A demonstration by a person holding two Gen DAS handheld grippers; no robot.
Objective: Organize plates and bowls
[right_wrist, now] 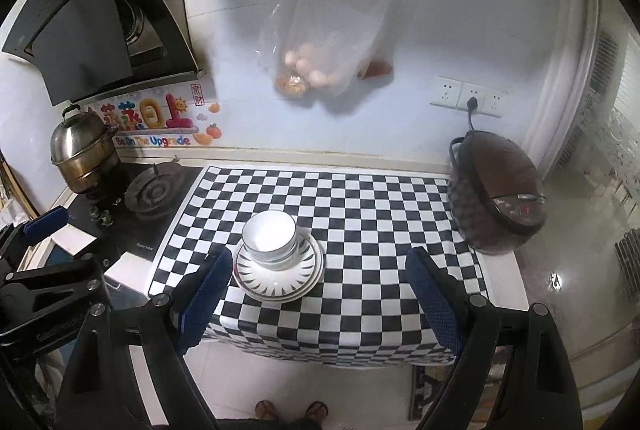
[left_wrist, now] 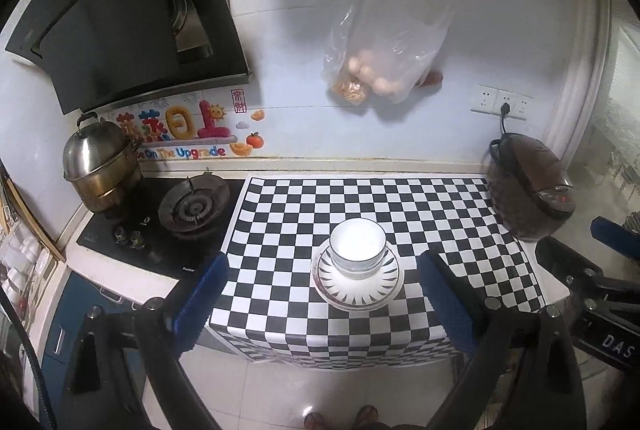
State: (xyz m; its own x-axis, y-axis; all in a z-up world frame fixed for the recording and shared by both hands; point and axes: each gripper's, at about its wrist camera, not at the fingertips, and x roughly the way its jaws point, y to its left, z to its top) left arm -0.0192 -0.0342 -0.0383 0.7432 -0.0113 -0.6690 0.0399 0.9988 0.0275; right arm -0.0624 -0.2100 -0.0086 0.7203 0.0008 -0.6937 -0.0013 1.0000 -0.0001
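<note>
White bowls (left_wrist: 357,244) are stacked on a stack of white plates (left_wrist: 356,288) with black leaf marks on the rim, near the front edge of the checkered counter (left_wrist: 320,205). The same stack shows in the right wrist view, bowls (right_wrist: 270,236) on plates (right_wrist: 278,280). My left gripper (left_wrist: 324,294) is open and empty, held back from the counter with the stack between its blue fingers (left_wrist: 202,300). My right gripper (right_wrist: 320,288) is open and empty, with the stack just inside its left finger (right_wrist: 204,300).
A brown rice cooker (left_wrist: 528,185) stands at the counter's right end. A gas hob (left_wrist: 192,207) and a steel steamer pot (left_wrist: 98,165) are at the left under a black hood (left_wrist: 132,17). A plastic bag of eggs (left_wrist: 384,45) hangs on the wall.
</note>
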